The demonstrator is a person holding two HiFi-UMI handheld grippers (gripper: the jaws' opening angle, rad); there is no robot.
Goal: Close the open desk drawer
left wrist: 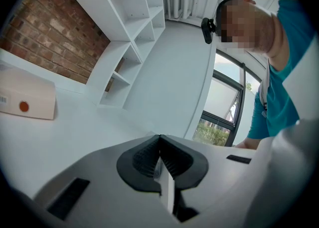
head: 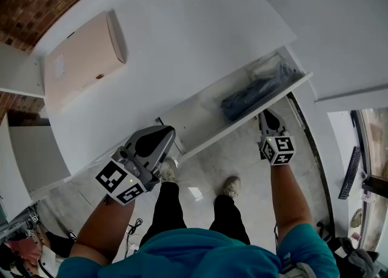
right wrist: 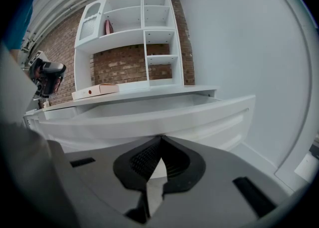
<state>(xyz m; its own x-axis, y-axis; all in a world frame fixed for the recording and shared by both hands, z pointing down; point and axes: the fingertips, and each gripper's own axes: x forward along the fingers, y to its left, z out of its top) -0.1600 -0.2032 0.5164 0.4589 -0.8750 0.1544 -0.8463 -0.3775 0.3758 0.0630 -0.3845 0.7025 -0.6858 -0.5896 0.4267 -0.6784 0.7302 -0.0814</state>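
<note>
The white desk drawer (head: 242, 122) stands pulled out from the white desk (head: 176, 46), with a dark bundle (head: 251, 93) in clear plastic inside it. My right gripper (head: 267, 115) is shut and empty, its tips right at the drawer front near its right end. In the right gripper view the drawer front (right wrist: 164, 117) fills the space just beyond the shut right gripper (right wrist: 160, 138); contact cannot be told. My left gripper (head: 168, 133) is shut and empty at the desk's front edge, left of the drawer. In the left gripper view the left gripper (left wrist: 159, 137) points across the desktop (left wrist: 75, 132).
A flat beige box (head: 85, 58) lies on the desk's left part and also shows as the beige box (right wrist: 94, 90). A white shelf unit (right wrist: 134, 38) stands against a brick wall (right wrist: 124, 62). My legs and shoes (head: 230, 187) are on the tiled floor below the drawer.
</note>
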